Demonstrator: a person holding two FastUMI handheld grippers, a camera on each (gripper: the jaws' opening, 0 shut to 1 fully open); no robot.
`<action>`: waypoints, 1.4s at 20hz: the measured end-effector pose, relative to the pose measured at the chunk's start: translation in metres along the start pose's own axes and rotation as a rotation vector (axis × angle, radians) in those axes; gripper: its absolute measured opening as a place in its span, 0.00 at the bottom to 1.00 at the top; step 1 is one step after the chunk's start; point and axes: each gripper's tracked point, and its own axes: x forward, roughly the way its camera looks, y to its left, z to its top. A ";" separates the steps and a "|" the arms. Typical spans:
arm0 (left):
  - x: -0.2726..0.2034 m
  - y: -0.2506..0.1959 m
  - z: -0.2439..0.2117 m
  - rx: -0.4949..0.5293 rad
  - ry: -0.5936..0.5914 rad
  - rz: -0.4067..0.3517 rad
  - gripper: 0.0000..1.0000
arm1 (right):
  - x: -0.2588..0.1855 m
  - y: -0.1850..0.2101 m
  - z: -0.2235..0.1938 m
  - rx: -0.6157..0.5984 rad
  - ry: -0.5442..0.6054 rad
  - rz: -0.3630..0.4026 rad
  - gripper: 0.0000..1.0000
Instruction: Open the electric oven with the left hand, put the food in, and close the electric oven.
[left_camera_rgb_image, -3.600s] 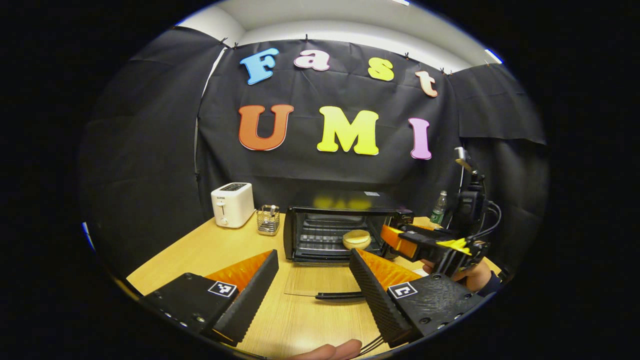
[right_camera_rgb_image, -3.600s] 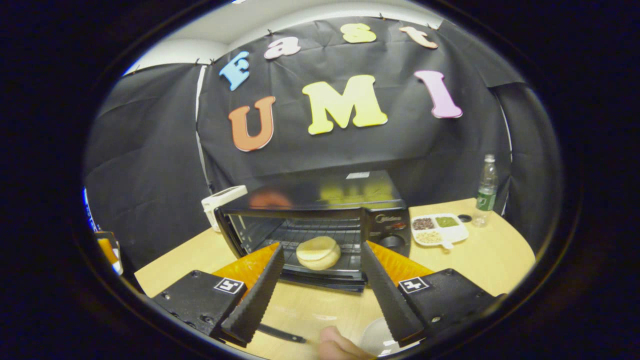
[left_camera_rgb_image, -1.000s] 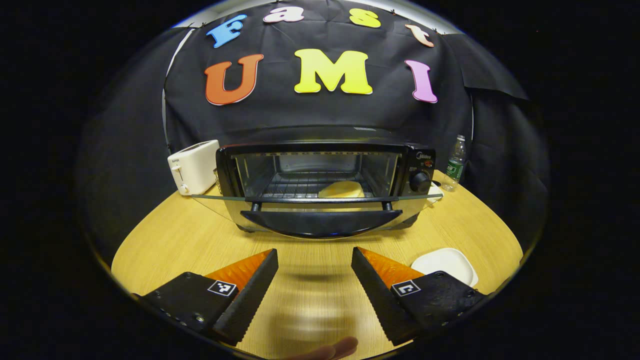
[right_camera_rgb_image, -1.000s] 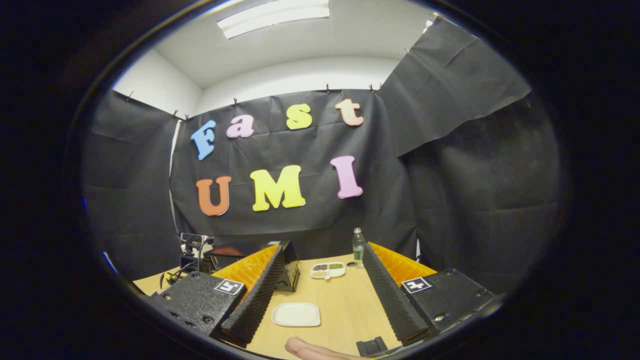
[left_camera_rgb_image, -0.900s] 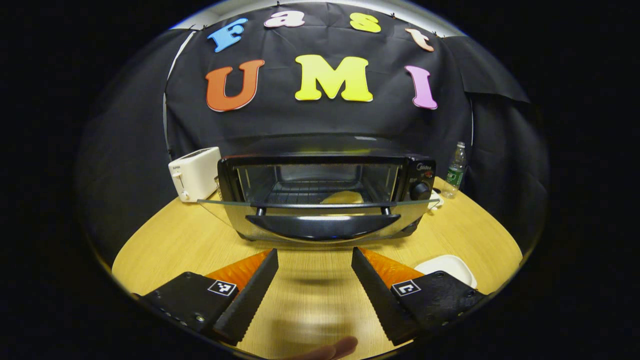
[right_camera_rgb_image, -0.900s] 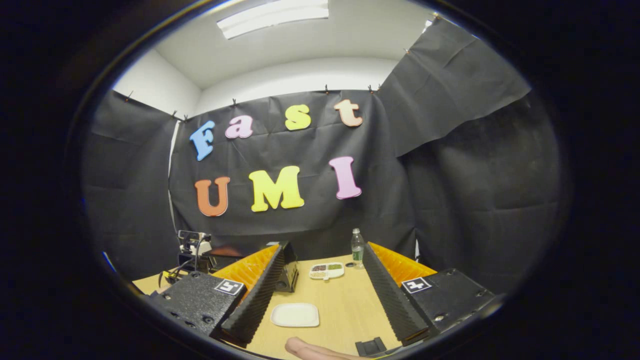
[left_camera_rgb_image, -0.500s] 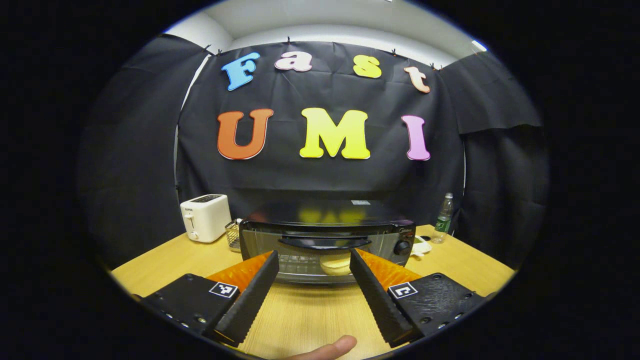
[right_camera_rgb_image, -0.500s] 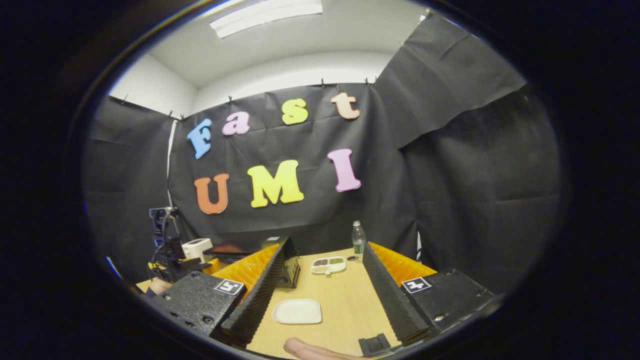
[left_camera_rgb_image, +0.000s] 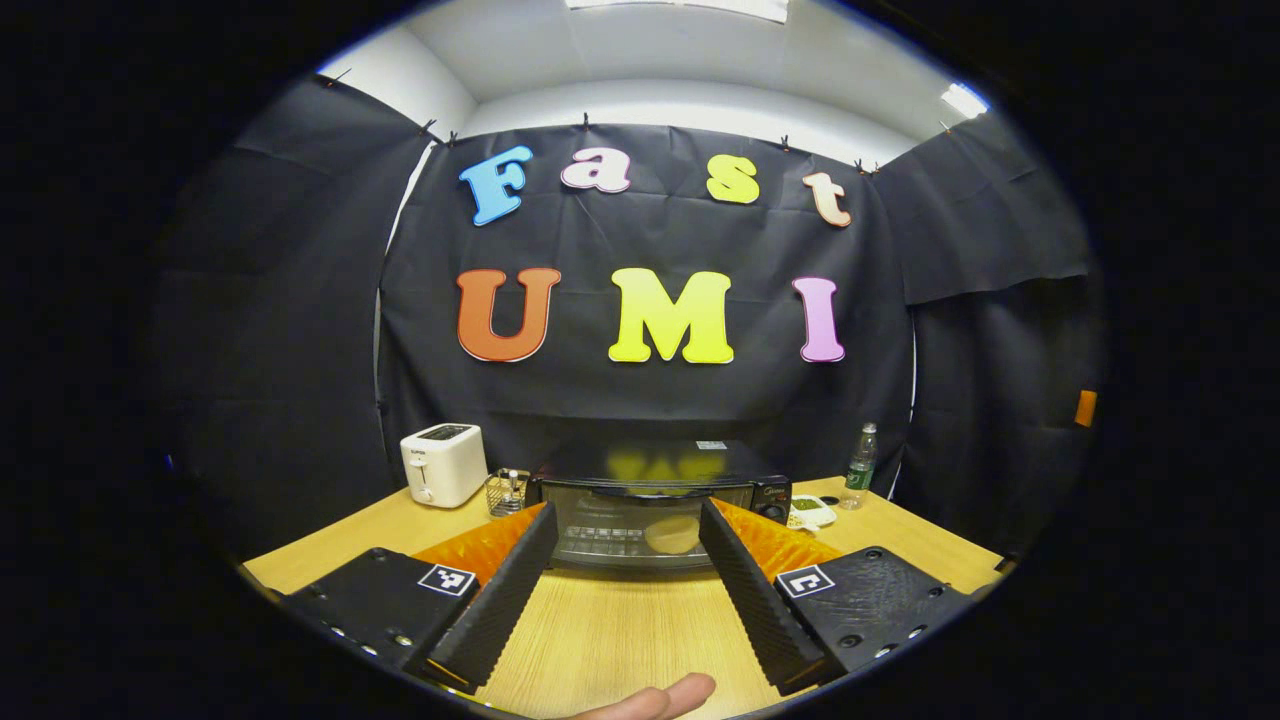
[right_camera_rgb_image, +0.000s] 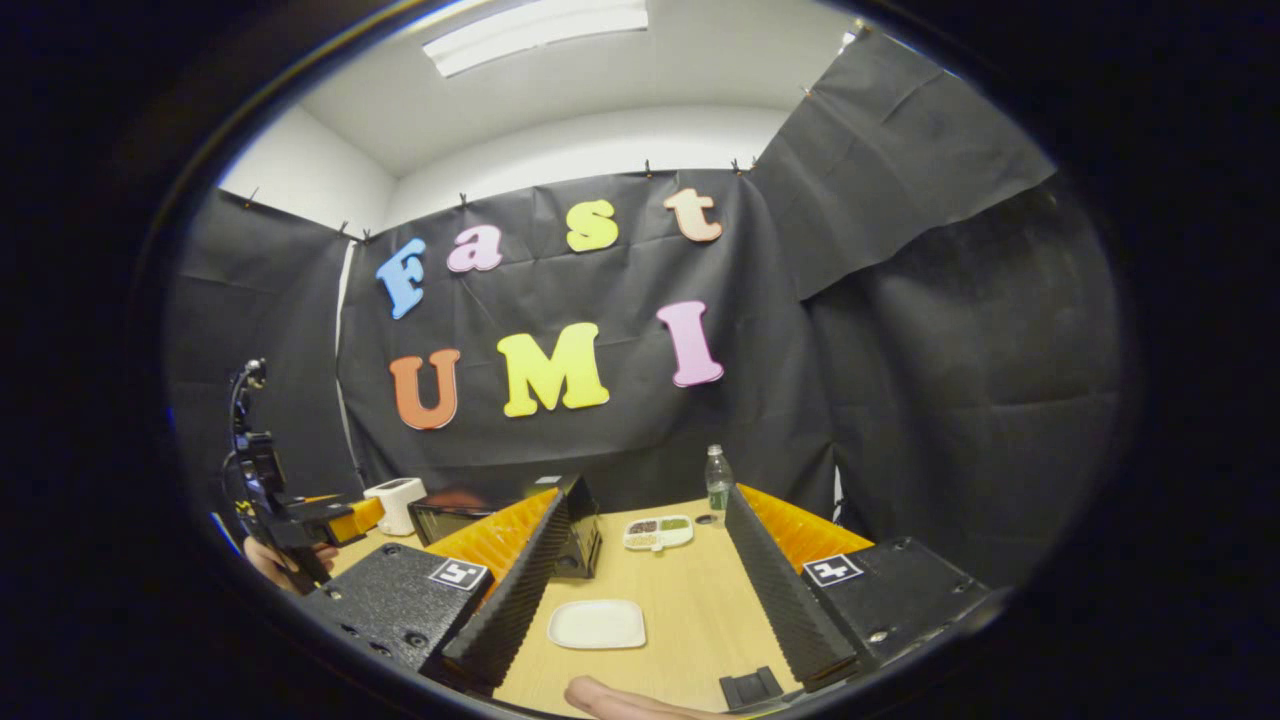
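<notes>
The black electric oven (left_camera_rgb_image: 660, 478) stands at the back of the wooden table with its glass door shut. A round pale bun (left_camera_rgb_image: 672, 535) shows through the glass on the rack. My left gripper (left_camera_rgb_image: 620, 590) is open and empty, held back from the oven front above the table. In the right gripper view, the oven (right_camera_rgb_image: 445, 517) is partly hidden behind one finger. My right gripper (right_camera_rgb_image: 640, 600) is open and empty over a white plate (right_camera_rgb_image: 597, 623). The left gripper (right_camera_rgb_image: 360, 518) appears at the far left in a hand (right_camera_rgb_image: 268, 562).
A white toaster (left_camera_rgb_image: 443, 465) and a wire basket (left_camera_rgb_image: 505, 492) stand left of the oven. A divided snack tray (right_camera_rgb_image: 657, 532) and a water bottle (right_camera_rgb_image: 717, 485) stand to its right. A small black piece (right_camera_rgb_image: 750, 688) lies near the table's front edge.
The oven door has swung up from nearly flat to shut. My left gripper has drawn back from the oven and risen. The right gripper has barely moved.
</notes>
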 end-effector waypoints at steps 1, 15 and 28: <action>-0.010 0.000 0.001 0.015 0.005 0.002 0.94 | 0.000 0.003 -0.001 -0.001 0.001 0.006 0.96; -0.089 -0.003 0.010 0.089 -0.024 0.031 0.96 | 0.000 0.030 -0.013 -0.091 0.016 0.036 0.96; -0.094 -0.012 0.004 0.091 -0.023 0.005 0.96 | 0.001 0.034 -0.021 -0.108 0.029 0.055 0.96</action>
